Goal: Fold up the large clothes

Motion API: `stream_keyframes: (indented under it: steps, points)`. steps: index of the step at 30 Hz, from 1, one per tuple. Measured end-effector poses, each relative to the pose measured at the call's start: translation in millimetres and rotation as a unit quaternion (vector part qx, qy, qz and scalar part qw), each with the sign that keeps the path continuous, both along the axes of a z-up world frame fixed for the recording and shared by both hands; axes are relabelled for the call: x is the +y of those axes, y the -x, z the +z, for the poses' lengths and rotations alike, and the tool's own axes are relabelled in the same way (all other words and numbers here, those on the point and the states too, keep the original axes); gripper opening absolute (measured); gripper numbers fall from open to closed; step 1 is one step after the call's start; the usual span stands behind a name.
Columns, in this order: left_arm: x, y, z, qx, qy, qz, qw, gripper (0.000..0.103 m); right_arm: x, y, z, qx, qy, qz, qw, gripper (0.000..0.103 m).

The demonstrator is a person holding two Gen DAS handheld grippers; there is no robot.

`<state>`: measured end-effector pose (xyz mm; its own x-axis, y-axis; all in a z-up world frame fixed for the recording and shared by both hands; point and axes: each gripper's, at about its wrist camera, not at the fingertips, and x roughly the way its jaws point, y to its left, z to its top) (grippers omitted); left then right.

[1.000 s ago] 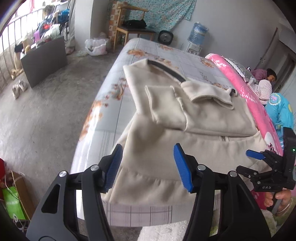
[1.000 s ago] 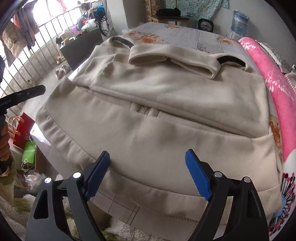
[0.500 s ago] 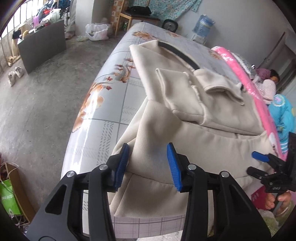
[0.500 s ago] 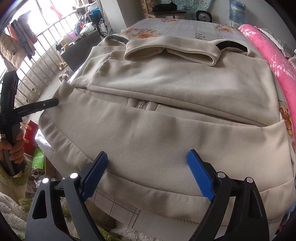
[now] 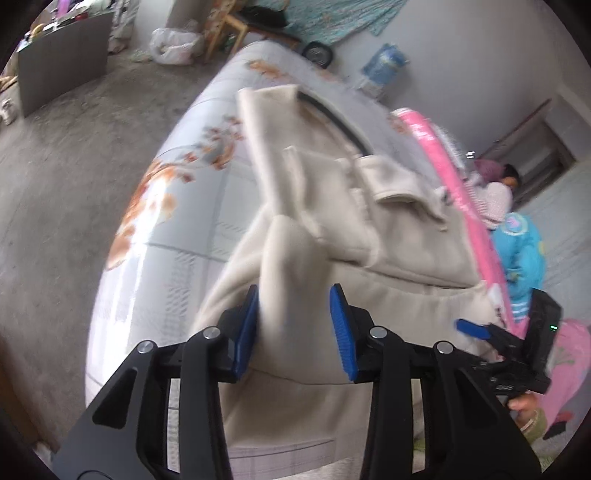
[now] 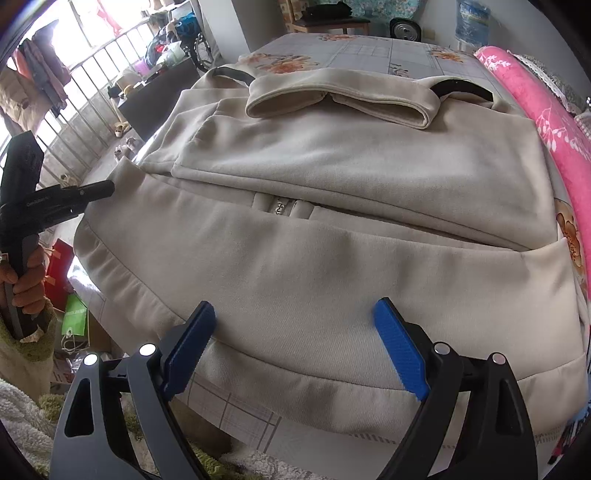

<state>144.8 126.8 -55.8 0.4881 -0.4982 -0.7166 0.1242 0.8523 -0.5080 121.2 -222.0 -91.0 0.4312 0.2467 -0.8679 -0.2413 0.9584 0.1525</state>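
A large beige coat (image 5: 406, 236) (image 6: 332, 258) lies on the bed (image 5: 192, 206), sleeves folded in, collar at the far end. My left gripper (image 5: 293, 325) is at the coat's near left edge. Its jaws are closing, and a raised ridge of cloth fills the gap and touches both blue pads. In the right wrist view the left gripper (image 6: 107, 188) shows at the coat's left corner. My right gripper (image 6: 295, 332) hovers open over the near hem, nothing between its fingers. It also shows in the left wrist view, as the right gripper (image 5: 476, 328) at the hem's right end.
A pink blanket (image 6: 535, 96) runs along the bed's right side, with a person lying (image 5: 495, 192) beyond it. Bags (image 6: 74, 317) stand on the floor at the bed's near left corner. A water bottle (image 5: 384, 62) and a wooden chair (image 5: 236, 26) stand past the far end.
My left gripper has come down and in to the coat's left edge, and its jaws have narrowed around a bunched fold. The right gripper has stayed where it was.
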Motion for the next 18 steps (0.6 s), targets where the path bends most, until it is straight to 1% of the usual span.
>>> stream_keyframes:
  steps: [2, 3, 4, 5, 6, 7, 8, 10, 12, 14, 15, 16, 18]
  points:
    - [-4, 3, 5, -0.014, 0.017, -0.019, 0.9996, 0.036, 0, 0, 0, -0.001, 0.001, 0.0, 1.0, 0.086]
    - [-5, 3, 5, -0.015, 0.019, -0.024, 0.9994, 0.036, 0, 1, -1, -0.001, 0.001, 0.0, 1.0, 0.086]
    - [-6, 1, 3, -0.01, 0.013, -0.022, 0.9996, 0.036, 1, 1, -1, -0.002, 0.001, 0.001, 1.0, 0.086]
    - [-6, -2, 0, 0.0, 0.003, -0.016, 0.9999, 0.036, 1, 1, -1, -0.002, 0.001, 0.001, 1.0, 0.086]
    - [-4, -6, -7, 0.019, -0.012, -0.004, 0.9997, 0.036, 0, 1, -1, -0.003, 0.001, 0.001, 1.0, 0.086]
    - [-2, -10, -13, 0.036, -0.017, 0.006, 0.9992, 0.036, 1, 1, -1, -0.003, 0.0, 0.001, 1.0, 0.086]
    - [1, -13, -17, 0.046, -0.009, 0.014, 0.9988, 0.036, 1, 1, -1, -0.005, 0.0, 0.001, 1.0, 0.086]
    - [4, -15, -19, 0.047, 0.013, 0.024, 0.9985, 0.036, 1, 1, -1, -0.006, 0.001, 0.0, 1.0, 0.086]
    - [3, -14, -14, 0.029, 0.044, 0.014, 0.9985, 0.036, 2, 2, -2, -0.007, 0.003, -0.001, 1.0, 0.086]
    - [-1, -11, -8, 0.009, 0.066, 0.0, 0.9978, 0.036, 2, 2, -2, -0.008, 0.005, -0.001, 1.0, 0.086]
    - [-3, -10, -7, 0.006, 0.061, -0.002, 0.9981, 0.036, 2, 1, -2, -0.009, 0.005, 0.0, 1.0, 0.087]
    - [-7, -12, -7, 0.01, 0.037, 0.001, 0.9993, 0.036, 2, 1, -2, -0.009, 0.005, 0.0, 1.0, 0.087]
    - [-17, -17, -13, 0.032, -0.038, 0.009, 0.9987, 0.036, 2, 1, -2, -0.009, 0.005, 0.0, 1.0, 0.087]
